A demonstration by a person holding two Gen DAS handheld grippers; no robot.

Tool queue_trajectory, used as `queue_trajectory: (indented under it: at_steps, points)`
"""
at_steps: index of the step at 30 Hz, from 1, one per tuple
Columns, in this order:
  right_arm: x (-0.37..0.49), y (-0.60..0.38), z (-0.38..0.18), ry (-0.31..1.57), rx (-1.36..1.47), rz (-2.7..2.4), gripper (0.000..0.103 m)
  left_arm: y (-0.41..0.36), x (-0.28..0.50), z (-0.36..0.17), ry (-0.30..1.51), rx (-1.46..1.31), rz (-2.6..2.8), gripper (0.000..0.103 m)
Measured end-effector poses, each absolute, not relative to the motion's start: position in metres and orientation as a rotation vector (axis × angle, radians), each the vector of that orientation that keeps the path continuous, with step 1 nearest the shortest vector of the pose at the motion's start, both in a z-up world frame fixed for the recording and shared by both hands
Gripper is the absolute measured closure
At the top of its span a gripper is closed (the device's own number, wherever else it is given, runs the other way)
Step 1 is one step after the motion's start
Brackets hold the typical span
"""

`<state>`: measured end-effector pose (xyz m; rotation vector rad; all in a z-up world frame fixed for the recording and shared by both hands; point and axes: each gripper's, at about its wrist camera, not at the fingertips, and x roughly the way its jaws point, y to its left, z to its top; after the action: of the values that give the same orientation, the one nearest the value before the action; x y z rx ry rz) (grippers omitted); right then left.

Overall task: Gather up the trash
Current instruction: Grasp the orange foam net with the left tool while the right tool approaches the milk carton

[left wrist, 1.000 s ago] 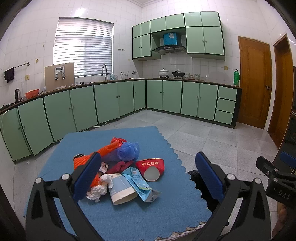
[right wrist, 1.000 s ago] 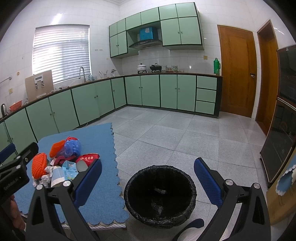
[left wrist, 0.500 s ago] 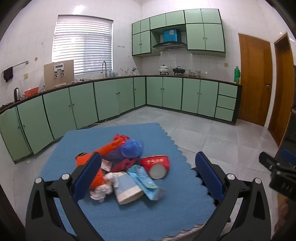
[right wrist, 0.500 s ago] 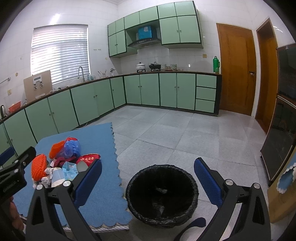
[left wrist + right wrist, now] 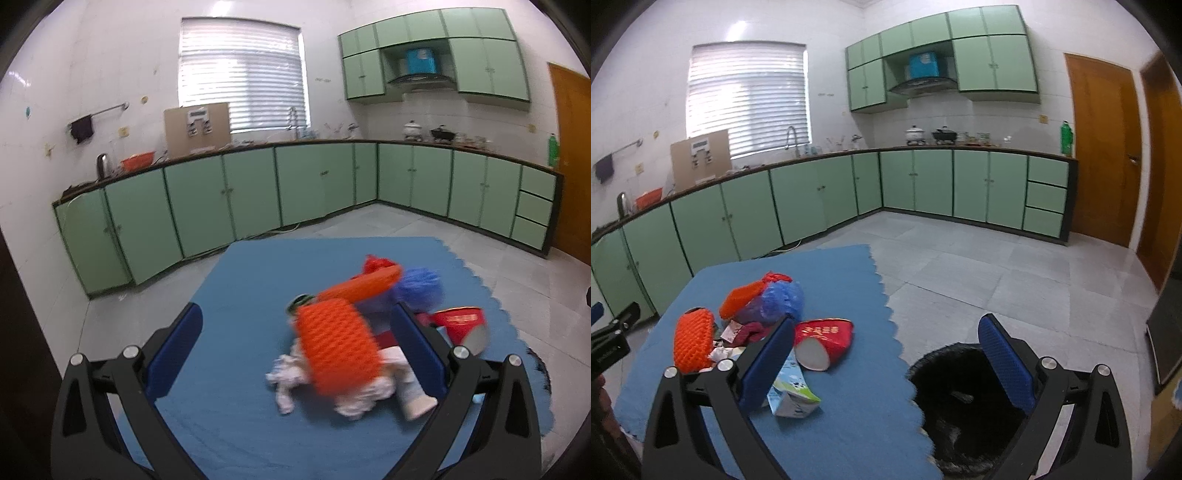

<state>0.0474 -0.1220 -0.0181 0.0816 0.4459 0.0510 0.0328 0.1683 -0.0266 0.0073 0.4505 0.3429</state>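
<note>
A pile of trash lies on the blue mat point(image 5: 236, 369): an orange foam net point(image 5: 338, 350), crumpled white tissue point(image 5: 286, 380), a blue plastic bag point(image 5: 421, 288) and a red paper cup point(image 5: 461, 325) on its side. My left gripper point(image 5: 295, 347) is open and hovers close over the orange net. In the right wrist view the orange net point(image 5: 694, 339), the red cup point(image 5: 823, 339) and a light-blue carton point(image 5: 790, 391) show. My right gripper point(image 5: 886, 362) is open and empty, between the mat's edge and a black-lined trash bin point(image 5: 960, 406).
Green cabinets point(image 5: 923, 184) run along the far walls under a counter. Grey tiled floor point(image 5: 997, 277) spreads beyond the mat. Wooden doors point(image 5: 1104, 147) stand at the right. The left gripper's body point(image 5: 609, 343) shows at the left edge of the right wrist view.
My left gripper has swung left and moved down toward the pile; the orange net now looms large between its fingers. My right gripper has shifted left, with more of the mat in view.
</note>
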Motion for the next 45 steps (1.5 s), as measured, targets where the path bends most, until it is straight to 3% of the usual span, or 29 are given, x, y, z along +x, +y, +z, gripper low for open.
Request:
queue_trajectory:
  at_steps: [13, 17, 21, 24, 26, 28, 29, 31, 41, 45]
  points:
    - [0.103, -0.072, -0.055, 0.515, 0.033, 0.125, 0.019, 0.191, 0.076, -0.068, 0.552, -0.034, 0.275, 0.006]
    - [0.114, -0.066, -0.064, 0.536, 0.029, 0.131, 0.023, 0.188, 0.098, -0.082, 0.607, -0.045, 0.224, 0.025]
    - [0.122, -0.064, -0.072, 0.557, 0.03, 0.133, 0.023, 0.191, 0.113, -0.095, 0.655, -0.084, 0.195, 0.031]
    - [0.127, -0.062, -0.077, 0.574, 0.023, 0.136, 0.023, 0.186, 0.12, -0.103, 0.682, -0.081, 0.163, 0.042]
    - [0.13, -0.062, -0.08, 0.584, 0.025, 0.142, 0.024, 0.183, 0.123, -0.108, 0.696, -0.09, 0.133, 0.058]
    - [0.131, -0.06, -0.083, 0.594, 0.027, 0.153, 0.025, 0.182, 0.124, -0.11, 0.703, -0.101, 0.123, 0.064]
    - [0.132, -0.059, -0.084, 0.598, 0.026, 0.159, 0.025, 0.182, 0.123, -0.109, 0.698, -0.107, 0.118, 0.077]
    - [0.131, -0.058, -0.085, 0.603, 0.027, 0.174, 0.027, 0.181, 0.121, -0.105, 0.681, -0.109, 0.113, 0.083]
    - [0.106, -0.05, -0.088, 0.571, 0.035, 0.246, 0.029, 0.188, 0.092, -0.069, 0.593, -0.156, 0.132, 0.089]
    - [0.096, -0.043, -0.09, 0.554, 0.023, 0.265, 0.036, 0.186, 0.078, -0.059, 0.588, -0.157, 0.118, 0.089]
